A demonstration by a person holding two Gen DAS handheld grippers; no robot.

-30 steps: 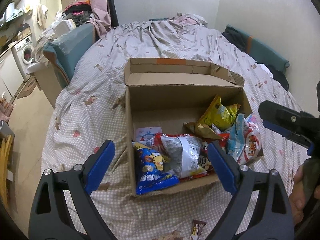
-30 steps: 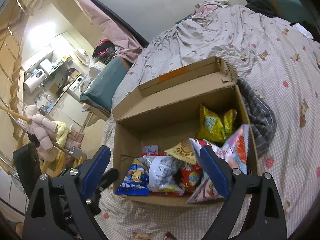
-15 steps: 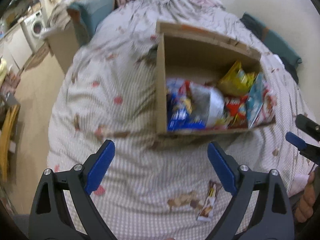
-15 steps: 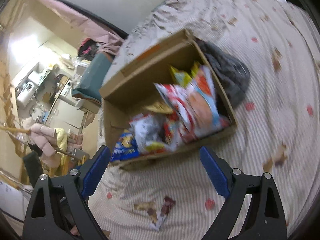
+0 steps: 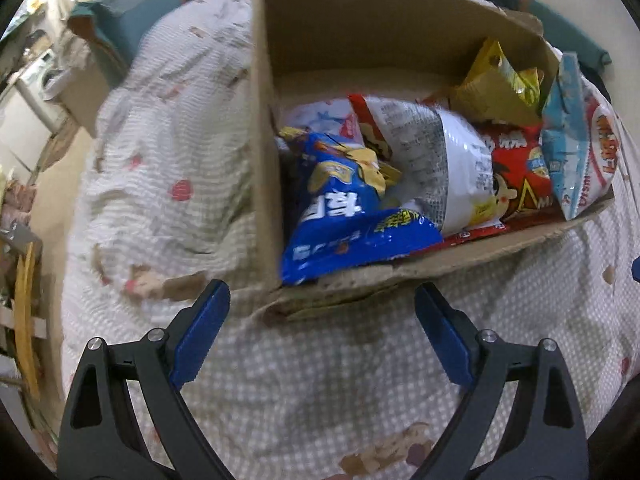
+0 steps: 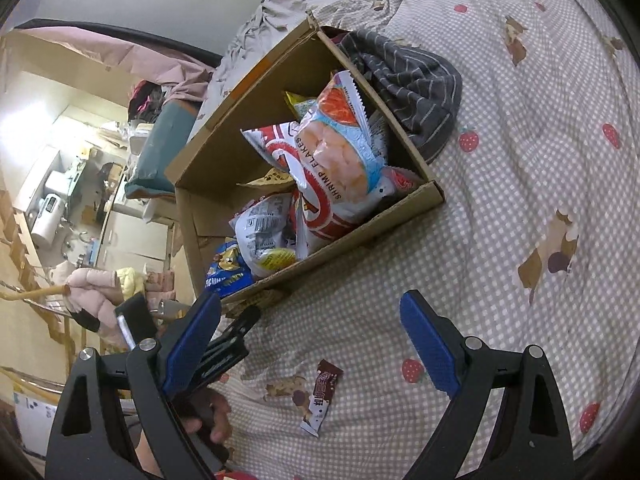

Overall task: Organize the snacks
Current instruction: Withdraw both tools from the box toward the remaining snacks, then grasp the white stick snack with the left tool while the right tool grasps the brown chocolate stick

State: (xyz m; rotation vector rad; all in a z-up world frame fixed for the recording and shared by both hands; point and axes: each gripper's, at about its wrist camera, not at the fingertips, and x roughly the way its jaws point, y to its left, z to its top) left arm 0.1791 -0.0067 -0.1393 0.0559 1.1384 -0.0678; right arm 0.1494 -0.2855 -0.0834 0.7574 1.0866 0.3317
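Both grippers are wide open with nothing between the blue pads. The left gripper (image 5: 322,334) points steeply down, its two black arms splayed out to either side at the bottom of its own view. The right gripper (image 6: 310,334) is angled down too, less steeply, and is empty as well. In the right wrist view you can see the left hand (image 6: 204,420) wrapped around its handle, fingers curled, low at the left.

- We see soft, even indoor light, brightest over the kitchen area (image 6: 60,128) at left.
- Motion blur smears our left wrist view.
- Fisheye bending and dark vignetting ring both frames.
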